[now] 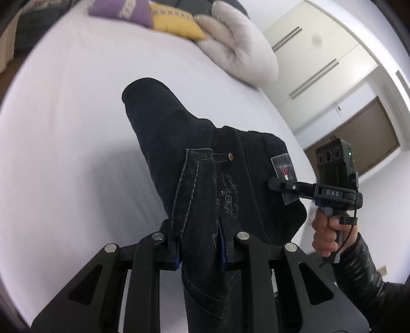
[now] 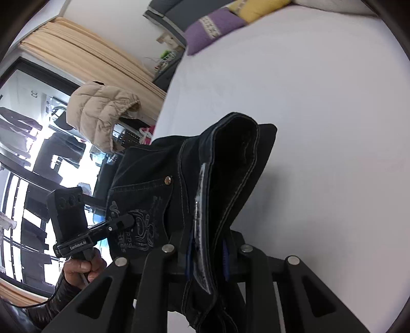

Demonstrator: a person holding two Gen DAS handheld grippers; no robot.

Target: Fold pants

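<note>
Dark denim pants [image 1: 179,143] hang lifted above the white bed [image 1: 64,128], one leg trailing down to the sheet. In the left wrist view my left gripper [image 1: 200,256] is shut on a stitched edge of the pants near a back pocket. My right gripper [image 1: 275,184] pinches the waistband beside the label patch [image 1: 284,169], with a hand [image 1: 328,230] on its grip. In the right wrist view my right gripper [image 2: 207,256] is shut on the folded waistband of the pants [image 2: 230,164]. There my left gripper [image 2: 128,219] bites the embroidered pocket at the left.
Purple [image 1: 120,11], yellow [image 1: 176,21] and pale grey [image 1: 238,48] pillows lie at the head of the bed. White wardrobe doors [image 1: 315,51] stand at the right. A beige puffer jacket [image 2: 100,110], a curtain and bright windows are beyond the bed's left edge.
</note>
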